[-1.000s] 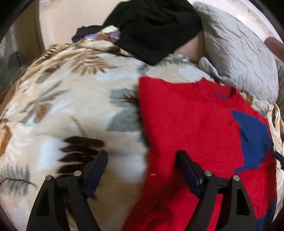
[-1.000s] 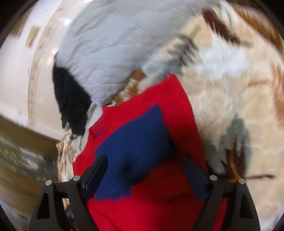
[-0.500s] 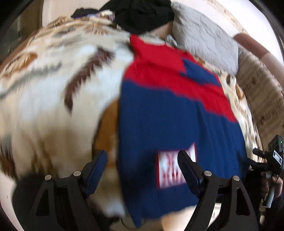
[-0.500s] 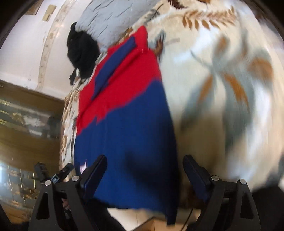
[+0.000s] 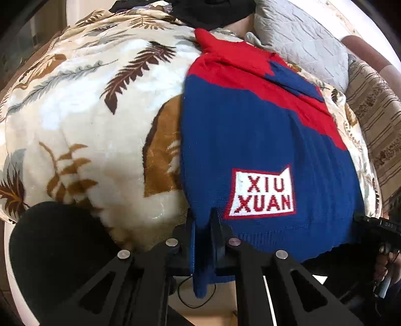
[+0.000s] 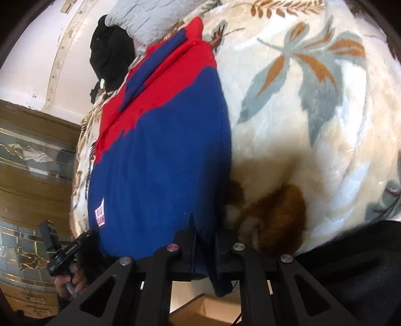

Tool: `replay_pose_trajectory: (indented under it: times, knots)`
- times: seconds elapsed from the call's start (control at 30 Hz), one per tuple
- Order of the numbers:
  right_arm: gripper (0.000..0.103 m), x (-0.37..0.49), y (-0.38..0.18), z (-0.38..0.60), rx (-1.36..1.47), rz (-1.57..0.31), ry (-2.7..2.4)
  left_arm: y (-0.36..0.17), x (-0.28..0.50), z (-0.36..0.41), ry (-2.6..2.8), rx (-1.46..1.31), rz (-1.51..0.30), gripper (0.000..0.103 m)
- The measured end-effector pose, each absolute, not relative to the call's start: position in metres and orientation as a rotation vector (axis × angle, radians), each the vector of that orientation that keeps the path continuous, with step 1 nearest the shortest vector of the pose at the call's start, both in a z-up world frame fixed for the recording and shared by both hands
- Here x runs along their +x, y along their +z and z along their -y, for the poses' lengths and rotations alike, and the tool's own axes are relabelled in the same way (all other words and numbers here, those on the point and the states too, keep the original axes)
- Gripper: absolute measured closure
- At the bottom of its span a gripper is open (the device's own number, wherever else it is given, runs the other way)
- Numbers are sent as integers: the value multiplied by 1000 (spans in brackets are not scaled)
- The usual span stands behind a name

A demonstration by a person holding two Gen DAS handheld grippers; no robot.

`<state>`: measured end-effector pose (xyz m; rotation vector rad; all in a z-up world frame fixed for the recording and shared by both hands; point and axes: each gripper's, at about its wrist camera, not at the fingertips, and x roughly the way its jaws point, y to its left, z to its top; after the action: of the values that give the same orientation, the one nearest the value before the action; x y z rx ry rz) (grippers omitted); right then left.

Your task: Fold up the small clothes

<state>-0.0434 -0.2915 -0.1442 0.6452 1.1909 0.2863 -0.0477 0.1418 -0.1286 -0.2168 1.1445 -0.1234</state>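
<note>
A red and blue knit sweater (image 5: pixel 250 130) with a white "XIU XUAN" patch lies flat on the leaf-print blanket (image 5: pixel 87 112), its hem hanging over the near edge of the bed. My left gripper (image 5: pixel 203 225) is shut on the hem's left corner. My right gripper (image 6: pixel 204 233) is shut on the hem's right corner; the sweater (image 6: pixel 163 155) stretches away from it. The left gripper (image 6: pixel 65 248) and its hand also show in the right wrist view, and the right gripper (image 5: pixel 376 225) shows at the edge of the left wrist view.
A grey quilted pillow (image 5: pixel 300 42) and black clothing (image 5: pixel 213 10) lie at the far end of the bed. A striped cushion (image 5: pixel 376 112) is on the right. A cardboard box (image 6: pixel 208 313) sits on the floor below. A wood and glass cabinet (image 6: pixel 32 175) stands beside the bed.
Both grippers have pulled back from the sweater's upper part to the near hem and have closed on its two corners; they were open before.
</note>
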Motion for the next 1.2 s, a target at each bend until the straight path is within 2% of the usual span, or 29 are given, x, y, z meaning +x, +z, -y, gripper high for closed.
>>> replay_pose_trajectory:
  times: [0.13,0.2,0.27,0.3,0.33,0.37,0.4,0.43,0.5,0.67,0.8,0.87,0.97,1.1,1.17,1.2]
  knots:
    - [91,-43,-114,293,660,-1104,328,-105,-59,-146,-142,-253,-1070,95]
    - [87,-38,-129,295,671,-1136,316,-115,-54,-148,-124,-265,-1095,91]
    - [65,-34,-154,291,682,-1240,291,-135,-50,-148,-111,-264,-1184,80]
    - [48,-34,-157,288,695,-1223,321,-138,-51,-148,-114,-275,-1174,79]
    - [42,-34,-154,286,692,-1201,335,-136,-52,-147,-118,-270,-1164,78]
    - [42,-34,-153,283,681,-1208,329,-135,-52,-143,-127,-247,-1161,79]
    - [52,-32,-154,283,669,-1219,324,-134,-51,-141,-137,-229,-1160,97]
    - [95,-30,-156,281,660,-1239,316,-130,-51,-139,-160,-228,-1153,96]
    - [94,-27,-153,287,678,-1259,335,-115,-47,-140,-171,-241,-1112,96]
    - [94,-25,-100,297,745,-1091,397,-62,-42,-155,-194,-311,-949,96]
    - [94,-11,-150,301,810,-1226,358,-119,-23,-158,-147,-291,-1170,96]
    - [94,-5,-153,296,831,-1227,383,-116,-17,-156,-150,-279,-1162,96]
    - [94,31,-108,295,833,-1103,461,-68,14,-157,-190,-295,-1022,96]
    - [94,112,-45,310,852,-876,497,3,94,-146,-225,-263,-807,95]
    - [91,155,-32,321,877,-778,440,9,140,-136,-201,-237,-743,88]
    - [87,184,-39,327,902,-766,400,6,164,-133,-173,-209,-732,56]
